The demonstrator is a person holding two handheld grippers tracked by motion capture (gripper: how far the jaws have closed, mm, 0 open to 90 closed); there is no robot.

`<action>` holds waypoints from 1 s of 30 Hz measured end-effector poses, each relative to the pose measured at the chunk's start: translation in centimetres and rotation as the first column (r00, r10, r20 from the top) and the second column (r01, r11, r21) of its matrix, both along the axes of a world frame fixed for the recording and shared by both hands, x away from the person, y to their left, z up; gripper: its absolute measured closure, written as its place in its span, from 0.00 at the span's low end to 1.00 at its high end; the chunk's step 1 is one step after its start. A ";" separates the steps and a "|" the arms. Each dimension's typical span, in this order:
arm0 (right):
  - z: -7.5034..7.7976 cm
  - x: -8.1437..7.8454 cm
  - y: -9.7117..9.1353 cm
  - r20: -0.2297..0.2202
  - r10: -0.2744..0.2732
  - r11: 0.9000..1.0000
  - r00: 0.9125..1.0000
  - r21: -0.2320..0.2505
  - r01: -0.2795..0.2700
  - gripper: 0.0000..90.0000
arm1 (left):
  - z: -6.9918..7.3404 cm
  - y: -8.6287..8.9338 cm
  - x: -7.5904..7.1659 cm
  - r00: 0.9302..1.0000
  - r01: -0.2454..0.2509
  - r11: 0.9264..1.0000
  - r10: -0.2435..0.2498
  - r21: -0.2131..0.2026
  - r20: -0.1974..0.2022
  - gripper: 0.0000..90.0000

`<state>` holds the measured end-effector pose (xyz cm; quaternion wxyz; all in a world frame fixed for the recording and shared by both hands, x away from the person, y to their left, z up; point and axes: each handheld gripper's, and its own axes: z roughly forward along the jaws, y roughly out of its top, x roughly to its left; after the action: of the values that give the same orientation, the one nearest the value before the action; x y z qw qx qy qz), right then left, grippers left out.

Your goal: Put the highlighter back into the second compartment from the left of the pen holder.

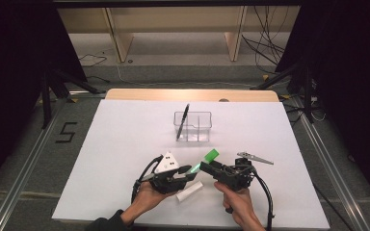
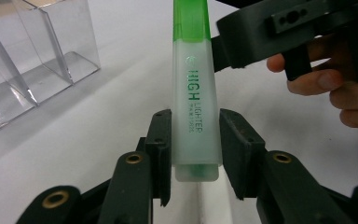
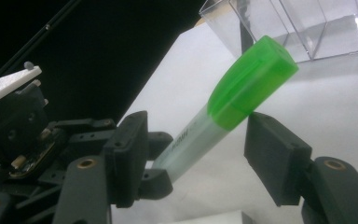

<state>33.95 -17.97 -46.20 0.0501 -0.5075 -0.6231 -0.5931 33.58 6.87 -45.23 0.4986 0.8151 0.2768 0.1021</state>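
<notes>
Desk layout, near edge

Highlighter [image 1: 205,161] held above the desk [image 1: 125,144] between left tool [image 1: 185,174] and right tool [image 1: 207,168], its cap end toward the organizer [image 1: 192,126] behind; pen [image 1: 182,122] stands in the organizer's left compartment; cylinder [image 1: 189,192] lies below the tools.

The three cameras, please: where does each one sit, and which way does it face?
High view: above the person's side, facing forward and down on the white table; forearms, both grippers.
Left gripper view: along its jaws, clamping the green-capped translucent highlighter.
Right gripper view: its jaws flank the green cap.
All share the clear plastic organiser.
</notes>
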 end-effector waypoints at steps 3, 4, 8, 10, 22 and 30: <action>-0.1 0.1 0.2 -0.011 0.003 1.000 1.000 0.019 -0.003 0.50 | 0.0 0.0 -0.4 1.000 0.007 1.000 -0.007 -0.003 0.003 0.73; -0.1 0.1 0.2 -0.011 0.003 1.000 1.000 0.019 -0.003 0.50 | 0.0 0.0 -0.4 1.000 0.007 1.000 -0.007 -0.003 0.003 0.73; -0.1 0.1 0.4 -0.026 0.006 0.999 1.000 0.035 -0.005 0.54 | 0.0 0.0 -0.6 1.000 0.005 1.000 -0.005 -0.010 0.011 0.73; -0.1 0.2 0.4 -0.034 0.008 0.999 0.999 0.042 -0.006 0.56 | 0.0 0.1 -0.7 1.000 0.008 1.000 -0.008 -0.019 0.013 0.73; -0.3 0.1 0.4 -0.045 0.008 0.998 0.999 0.070 -0.005 0.69 | -0.2 -0.1 -1.2 0.999 0.021 0.999 -0.019 -0.041 0.038 0.73; -0.4 0.1 0.4 -0.045 0.008 0.997 0.999 0.075 -0.005 0.75 | -0.2 -0.2 -1.5 0.998 0.027 0.999 -0.025 -0.047 0.053 0.73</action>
<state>34.03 -17.57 -46.63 0.0852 -0.5165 -0.6008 -0.6042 32.10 6.64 -45.48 0.5261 0.8037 0.2553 0.1104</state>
